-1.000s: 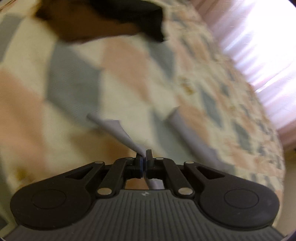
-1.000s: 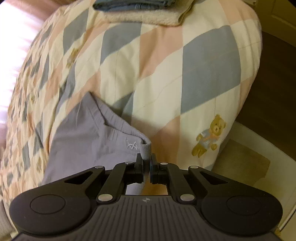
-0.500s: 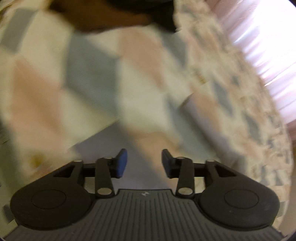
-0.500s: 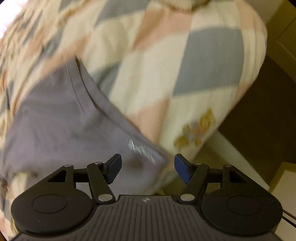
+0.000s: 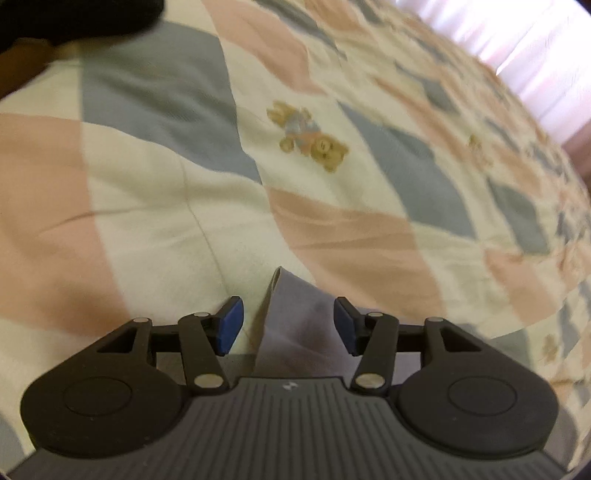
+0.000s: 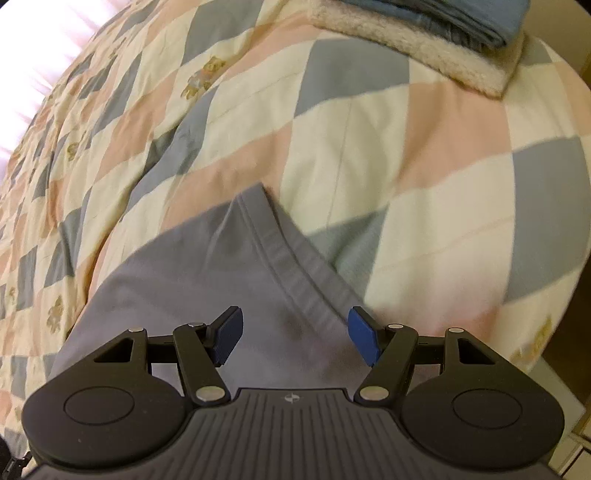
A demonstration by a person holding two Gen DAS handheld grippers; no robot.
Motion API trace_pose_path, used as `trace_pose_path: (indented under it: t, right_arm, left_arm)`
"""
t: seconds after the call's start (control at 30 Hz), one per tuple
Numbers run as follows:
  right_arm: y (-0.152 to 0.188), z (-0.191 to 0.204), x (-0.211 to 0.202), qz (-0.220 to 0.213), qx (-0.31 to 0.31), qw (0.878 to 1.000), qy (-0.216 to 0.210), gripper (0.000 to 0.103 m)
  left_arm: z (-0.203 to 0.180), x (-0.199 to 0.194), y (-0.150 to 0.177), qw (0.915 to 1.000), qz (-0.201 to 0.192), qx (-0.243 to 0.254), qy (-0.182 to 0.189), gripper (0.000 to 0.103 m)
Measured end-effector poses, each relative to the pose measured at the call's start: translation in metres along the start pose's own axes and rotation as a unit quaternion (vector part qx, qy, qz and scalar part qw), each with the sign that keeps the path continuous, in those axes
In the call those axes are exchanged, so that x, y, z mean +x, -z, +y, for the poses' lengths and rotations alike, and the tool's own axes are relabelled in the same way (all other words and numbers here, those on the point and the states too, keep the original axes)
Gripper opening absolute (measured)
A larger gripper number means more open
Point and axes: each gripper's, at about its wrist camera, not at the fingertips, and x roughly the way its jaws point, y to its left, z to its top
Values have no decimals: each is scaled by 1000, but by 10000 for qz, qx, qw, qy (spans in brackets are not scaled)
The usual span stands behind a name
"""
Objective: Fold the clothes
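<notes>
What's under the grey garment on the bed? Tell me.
The grey garment lies flat on the checked quilt, which shows all around it. Whatever is beneath the cloth itself is covered.

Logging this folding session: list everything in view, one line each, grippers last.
grey garment: one, lavender-grey, lying on the quilt beneath both grippers.
quilt: one, cream, pink and grey-blue diamonds with teddy bears, covering the bed.
cream fleece: one, folded, far edge of the quilt.
blue fabric: one, folded, on top of the cream fleece.
dark item: one, blackish, far corner in the left view, too blurred to identify.
left gripper: open, blue pads.
right gripper: open, blue pads.
</notes>
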Motion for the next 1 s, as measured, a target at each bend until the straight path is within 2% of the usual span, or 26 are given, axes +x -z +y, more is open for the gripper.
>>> trace_pose_path:
  t: [0.03,0.07,0.17,0.23,0.4,0.5,0.57,0.6,0.67,0.77,0.83,0.93,1.0]
  right_arm:
    - [-6,1,2,-100,1,9999,-21,66]
    - [-13,2,4,-202,4,9998,-47,66]
    - [-36,7,10,-483,-104,9986,-209,65]
    - [-49,12,19,-520,-295,9977,-315,65]
    - [-71,26,61,-131,-849,9947,-567,63]
    - [-76,32,90,97,-1000,9938,-486,63]
    - [-74,35,104,293,-1084,9930,-372,34]
    - [-72,36,103,285,-1189,9916,-431,27]
    - [-69,36,91,190,-1343,9886,-657,23]
    - [-78,15,52,-216,-832,9913,-993,21]
    - [-90,0,31,-491,-419,9914,-1140,20]
    - [-109,-8,19,-704,-119,9901,-1207,20]
    - [-121,-7,30,-727,46,9899,-1212,20]
  left_arm:
    - [-1,3,1,10000,33,35,17,18]
    - [-2,5,1,9999,62,65,53,1]
    - [-14,8,0,9992,85,398,10,0]
    - [-22,9,0,9979,142,625,-65,0]
    - [-26,19,-3,9975,280,580,-298,1]
    - [-33,12,-3,9964,218,722,-385,0]
    - [-40,-12,-5,9964,61,784,-326,0]
    - [-44,-27,-7,9965,-47,790,-263,0]
    - [-50,-67,-15,9966,-340,741,-126,0]
    - [-66,-123,-42,9938,-848,724,-33,0]
    - [-85,-138,-66,9901,-1091,879,106,0]
    - [-126,-128,-98,9804,-1317,1442,247,0]
    - [-147,-88,-111,9779,-1207,1700,131,0]
